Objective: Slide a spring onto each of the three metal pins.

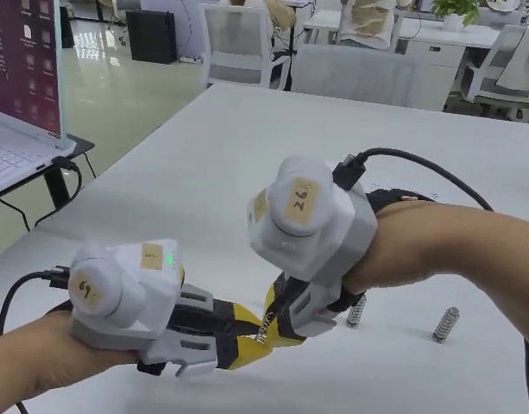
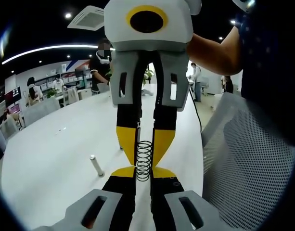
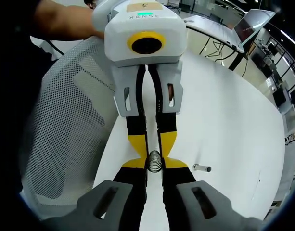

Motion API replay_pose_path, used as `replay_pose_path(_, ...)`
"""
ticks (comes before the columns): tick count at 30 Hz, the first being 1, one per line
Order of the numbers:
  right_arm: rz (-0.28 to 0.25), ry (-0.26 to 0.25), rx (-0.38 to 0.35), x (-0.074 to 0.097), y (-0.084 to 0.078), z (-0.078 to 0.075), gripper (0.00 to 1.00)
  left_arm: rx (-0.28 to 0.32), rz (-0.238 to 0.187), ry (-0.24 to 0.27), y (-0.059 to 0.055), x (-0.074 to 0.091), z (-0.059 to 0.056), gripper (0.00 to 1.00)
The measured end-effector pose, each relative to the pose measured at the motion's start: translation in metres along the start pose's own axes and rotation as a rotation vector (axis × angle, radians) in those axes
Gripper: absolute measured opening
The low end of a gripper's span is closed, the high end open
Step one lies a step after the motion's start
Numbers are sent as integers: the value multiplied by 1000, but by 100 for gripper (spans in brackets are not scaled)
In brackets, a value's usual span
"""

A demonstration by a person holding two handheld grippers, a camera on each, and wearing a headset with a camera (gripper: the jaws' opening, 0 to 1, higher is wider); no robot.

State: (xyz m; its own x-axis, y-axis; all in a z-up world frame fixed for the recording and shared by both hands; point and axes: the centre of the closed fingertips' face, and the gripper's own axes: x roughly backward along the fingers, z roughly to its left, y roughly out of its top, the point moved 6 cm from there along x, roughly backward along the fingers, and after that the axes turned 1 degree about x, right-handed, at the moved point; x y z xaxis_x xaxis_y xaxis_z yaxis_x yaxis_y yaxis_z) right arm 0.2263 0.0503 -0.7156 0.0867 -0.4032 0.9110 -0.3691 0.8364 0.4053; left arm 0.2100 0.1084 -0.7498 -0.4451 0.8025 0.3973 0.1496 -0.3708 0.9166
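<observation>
My two grippers meet tip to tip low over the white table. The left gripper comes in from the lower left and the right gripper from above. Between their yellow tips sits a small steel spring. In the left gripper view the spring runs from my left gripper up into the right gripper. The right gripper view shows the spring end-on, both pairs of jaws closed against it. A bare metal pin stands nearby. Two upright springs stand to the right.
An open laptop stands on a side stand at the left. White chairs line the table's far edge. A cable loops over the right arm. A grey mesh chair back is close behind the grippers.
</observation>
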Motion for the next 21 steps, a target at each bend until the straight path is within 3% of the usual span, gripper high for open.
replay_pose_path(10,10,-4,5,0,0,-1,8,9,-8,1,4,-2,-4,2)
replay_pose_path(21,25,2,13,-2,0,-3,8,39,7,5,-1,-1,-1,4)
